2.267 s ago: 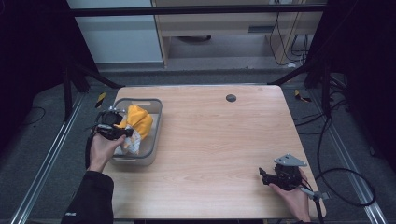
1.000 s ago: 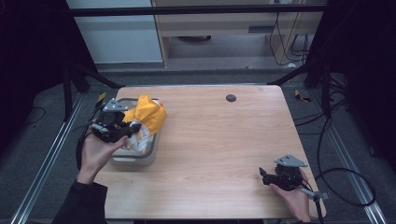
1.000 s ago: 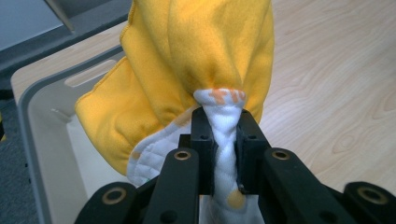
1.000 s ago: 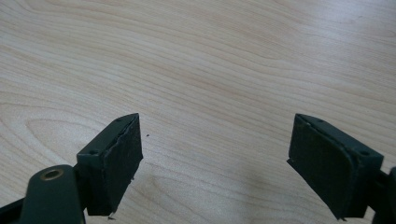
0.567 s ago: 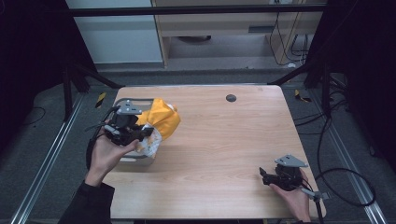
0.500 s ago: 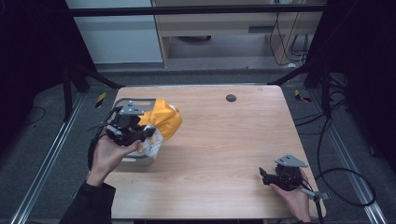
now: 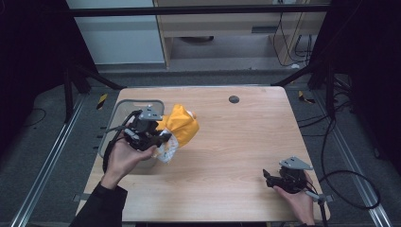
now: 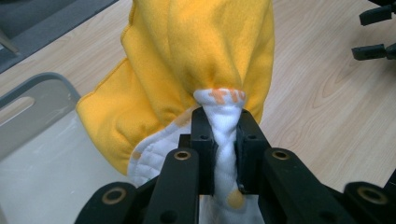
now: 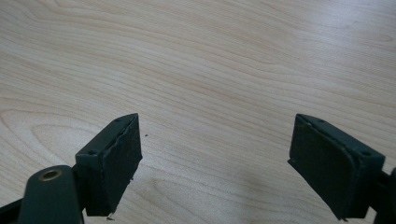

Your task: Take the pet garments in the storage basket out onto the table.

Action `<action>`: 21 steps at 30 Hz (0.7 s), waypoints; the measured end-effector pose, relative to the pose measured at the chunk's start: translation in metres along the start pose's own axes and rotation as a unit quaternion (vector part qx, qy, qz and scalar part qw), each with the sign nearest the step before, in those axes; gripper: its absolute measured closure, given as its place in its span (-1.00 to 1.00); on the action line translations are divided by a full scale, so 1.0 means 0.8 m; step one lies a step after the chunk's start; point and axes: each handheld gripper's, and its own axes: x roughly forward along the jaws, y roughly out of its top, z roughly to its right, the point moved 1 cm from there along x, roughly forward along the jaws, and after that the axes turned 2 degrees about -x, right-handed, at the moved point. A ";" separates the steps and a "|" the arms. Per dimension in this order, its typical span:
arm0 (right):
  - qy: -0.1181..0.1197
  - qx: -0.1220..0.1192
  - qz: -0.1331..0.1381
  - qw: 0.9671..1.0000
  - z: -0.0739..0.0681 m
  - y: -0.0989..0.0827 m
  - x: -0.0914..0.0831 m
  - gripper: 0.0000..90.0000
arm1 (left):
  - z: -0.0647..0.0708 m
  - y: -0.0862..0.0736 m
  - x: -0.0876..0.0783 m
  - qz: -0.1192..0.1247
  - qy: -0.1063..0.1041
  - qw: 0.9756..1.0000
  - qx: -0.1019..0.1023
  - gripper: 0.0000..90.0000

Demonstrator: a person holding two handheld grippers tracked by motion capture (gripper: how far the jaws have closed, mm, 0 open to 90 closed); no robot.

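The table has a grey bin at its left edge, mostly hidden by the left claw, which is clamped on a yellow cloth lifted just beside the bin. The right claw is spread apart over bare wood, well away. No readable writing.

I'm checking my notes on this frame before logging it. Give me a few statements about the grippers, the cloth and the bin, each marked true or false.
1. The left gripper is clamped on the yellow and white cloth. True.
2. The right gripper holds a cloth. False: its jaws are open over the bare table.
3. The cloth lies flat inside the grey bin. False: it is lifted, bunched in the jaws.
4. A small dark disc sits on the table. True.
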 end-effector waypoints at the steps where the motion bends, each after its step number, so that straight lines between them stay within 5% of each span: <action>1: 0.000 -0.001 0.001 1.000 0.000 0.000 0.000 -0.63 | 0.004 0.001 0.004 -0.002 -0.004 1.000 0.002 0.79; 21: 0.000 0.008 0.005 1.000 0.002 0.000 -0.002 -0.64 | 0.030 0.006 0.048 -0.018 -0.036 0.999 0.017 0.79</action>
